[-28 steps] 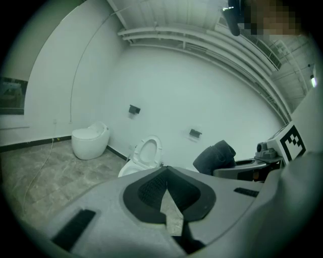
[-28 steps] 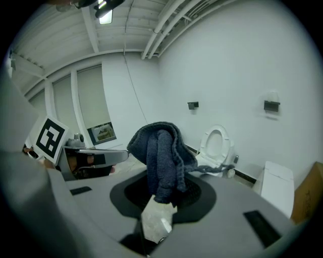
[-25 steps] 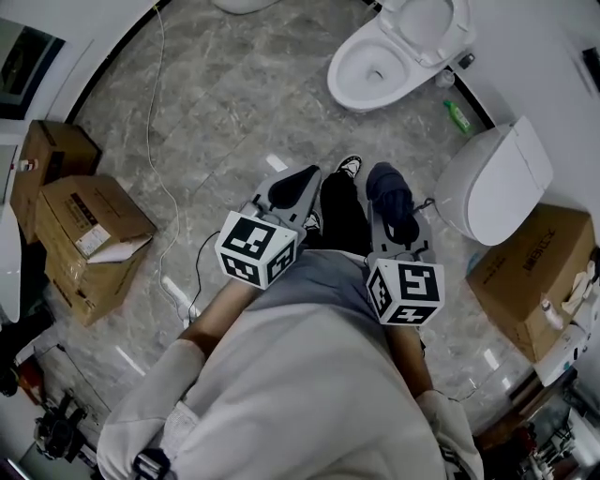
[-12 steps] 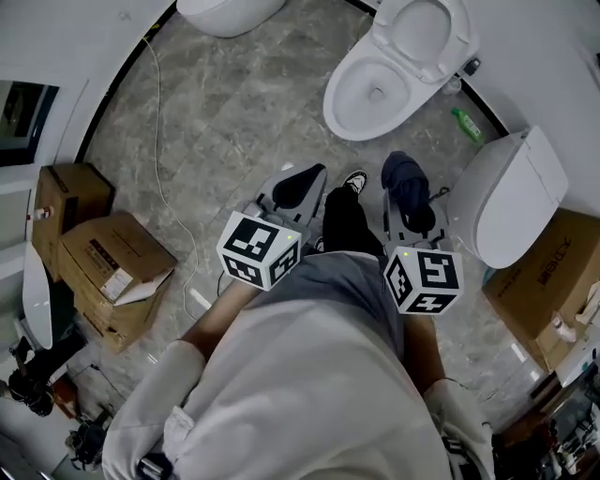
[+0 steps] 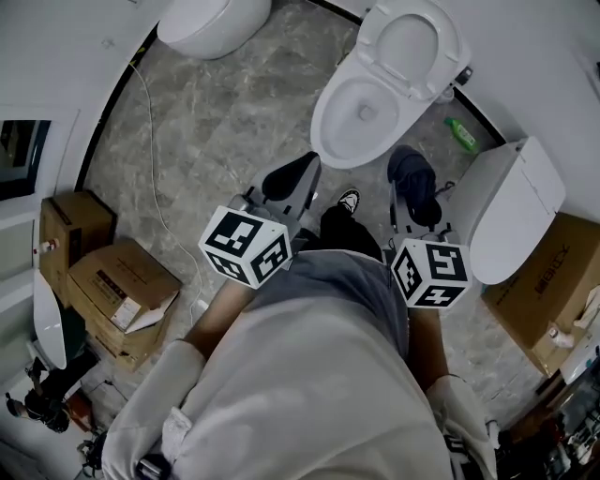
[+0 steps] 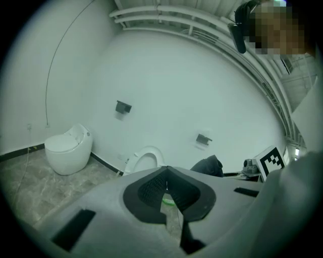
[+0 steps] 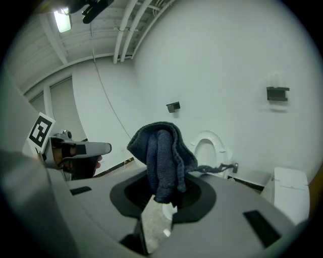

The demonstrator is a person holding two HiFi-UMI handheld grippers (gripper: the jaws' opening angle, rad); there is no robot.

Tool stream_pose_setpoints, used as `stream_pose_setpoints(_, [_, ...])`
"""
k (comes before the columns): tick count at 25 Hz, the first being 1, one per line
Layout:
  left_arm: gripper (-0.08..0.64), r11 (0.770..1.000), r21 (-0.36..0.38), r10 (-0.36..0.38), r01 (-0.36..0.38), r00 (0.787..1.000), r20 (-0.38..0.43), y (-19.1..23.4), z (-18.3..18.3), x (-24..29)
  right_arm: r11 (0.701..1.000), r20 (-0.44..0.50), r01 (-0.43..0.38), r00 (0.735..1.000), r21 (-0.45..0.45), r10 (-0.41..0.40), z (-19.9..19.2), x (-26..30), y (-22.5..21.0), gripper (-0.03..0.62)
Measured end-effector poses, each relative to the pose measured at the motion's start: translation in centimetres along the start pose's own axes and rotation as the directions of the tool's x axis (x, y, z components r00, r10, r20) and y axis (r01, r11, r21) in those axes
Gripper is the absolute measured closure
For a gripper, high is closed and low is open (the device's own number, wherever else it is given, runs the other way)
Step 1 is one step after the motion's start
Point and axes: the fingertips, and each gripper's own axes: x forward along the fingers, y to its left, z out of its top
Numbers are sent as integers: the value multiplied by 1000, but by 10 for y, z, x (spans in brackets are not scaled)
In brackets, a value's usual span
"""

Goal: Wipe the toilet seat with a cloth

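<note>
A white toilet [image 5: 361,112] with its lid up stands just ahead of me; its seat ring [image 5: 328,141] faces my grippers. My right gripper [image 5: 412,192] is shut on a bunched dark blue cloth [image 5: 414,178], which hangs over the jaws in the right gripper view, cloth [image 7: 161,153]. The same toilet [image 7: 209,148] shows behind it. My left gripper [image 5: 291,180] is held level beside it, shut with nothing between its pads. In the left gripper view its jaws [image 6: 166,182] meet in front of the toilet [image 6: 145,161].
A closed white toilet [image 5: 511,211] stands to the right, another white fixture [image 5: 211,23] at the far left. A green bottle [image 5: 459,134] lies by the wall. Cardboard boxes [image 5: 122,291] sit left, another box [image 5: 548,281] right. A cable [image 5: 159,187] runs across the floor.
Both grippers and the person have advanced toward the open toilet, which now lies much closer in the head view. The cloth stays clamped in the right gripper; the left stays shut.
</note>
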Motion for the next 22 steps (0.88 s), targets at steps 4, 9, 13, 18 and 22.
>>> stream_pose_setpoints(4, [551,1000,-9,-7,7,1000,1,9,15,19,1000,1,9,1000,10,-9,12,10,-10,518])
stream_pose_setpoints(9, [551,999,-6,-36,36,999,-17,19,29,45,999,-14,38,999,16,-38,17,22,-22,518])
stream_pose_setpoints(13, [551,996,9,-87,88,995,-39,27,43,74,993,-20,97,995,72,-96,21,38,-34,518])
stream_pose_setpoints(18, [551,969,77,-221,236,962,-161,34,50,122,974,-36,165,986,156,-161,31,71,-52,518])
stream_pose_setpoints(22, [551,939,107,-296,328,924,-243,49,62,153,942,-38,229,973,246,-227,45,102,-60,518])
